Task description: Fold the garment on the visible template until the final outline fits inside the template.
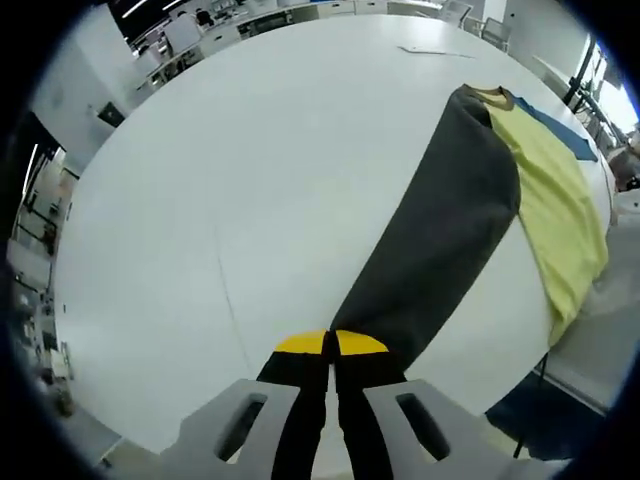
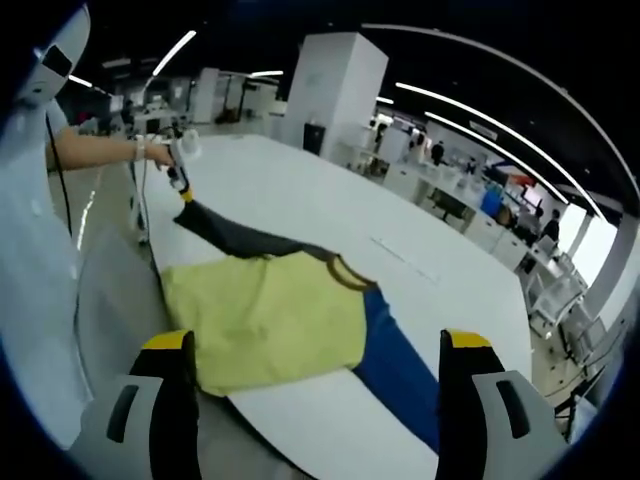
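Note:
The garment is a shirt with a yellow body [image 1: 560, 200], a dark grey sleeve [image 1: 440, 230] and a blue sleeve [image 1: 560, 130]. It lies near the edge of a white round table [image 1: 250, 180]. My left gripper [image 1: 330, 345] is shut on the cuff of the grey sleeve, which is stretched out straight from the body. In the right gripper view a hand holds that left gripper [image 2: 183, 190] at the tip of the grey sleeve [image 2: 235, 235]. My right gripper [image 2: 318, 342] is open above the yellow body [image 2: 270, 315], with the blue sleeve [image 2: 400, 370] running off to its right.
A sheet of paper [image 1: 430, 48] lies at the far side of the table. A person in light clothes [image 2: 40, 260] stands at the table's edge [image 2: 150, 260]. Desks and chairs [image 2: 480, 200] fill the room beyond. The hem of the yellow body hangs over the table rim [image 1: 575, 300].

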